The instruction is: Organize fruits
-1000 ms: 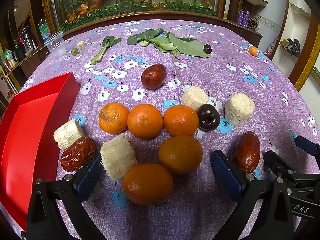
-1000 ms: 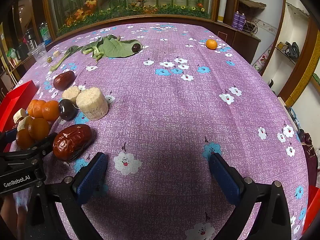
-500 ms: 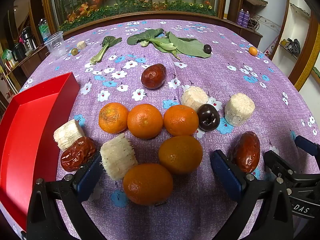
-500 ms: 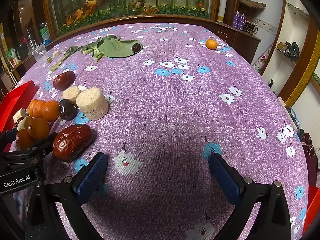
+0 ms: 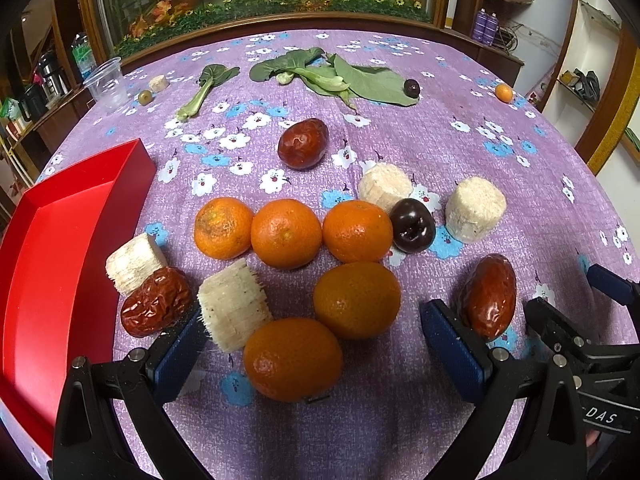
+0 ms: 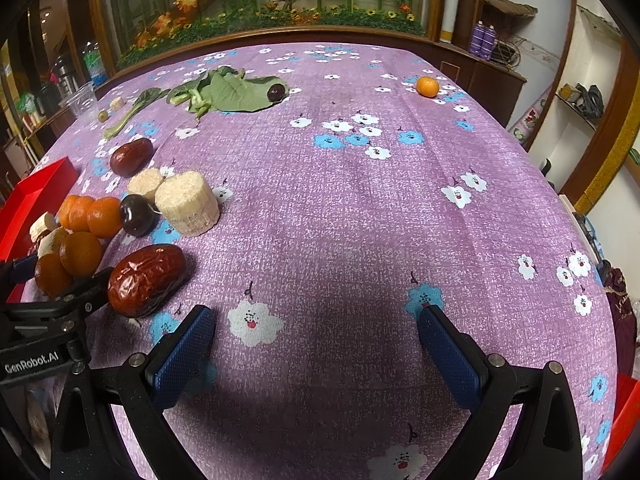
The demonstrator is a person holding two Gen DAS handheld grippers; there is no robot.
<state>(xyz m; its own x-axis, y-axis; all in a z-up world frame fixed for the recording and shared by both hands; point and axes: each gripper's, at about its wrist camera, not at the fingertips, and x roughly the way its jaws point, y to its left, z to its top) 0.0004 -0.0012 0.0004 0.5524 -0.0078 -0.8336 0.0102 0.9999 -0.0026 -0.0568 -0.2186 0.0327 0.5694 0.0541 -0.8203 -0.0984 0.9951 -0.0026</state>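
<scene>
In the left wrist view, several oranges lie in a cluster on the purple cloth; the nearest orange (image 5: 293, 358) sits between the open fingers of my left gripper (image 5: 316, 354), with another orange (image 5: 356, 300) just behind. A red date (image 5: 487, 295) lies by the right finger, a wrinkled date (image 5: 156, 301) and white sugarcane pieces (image 5: 233, 308) by the left finger. A dark plum (image 5: 413, 225) lies farther back. My right gripper (image 6: 316, 350) is open and empty over bare cloth, with the red date (image 6: 146, 280) to its left.
A red tray (image 5: 60, 248) lies along the table's left edge. Green leaves (image 5: 340, 76), a plastic cup (image 5: 106, 84) and a small orange (image 6: 427, 86) lie at the far side. Another red edge (image 6: 622, 412) shows at the right wrist view's lower right.
</scene>
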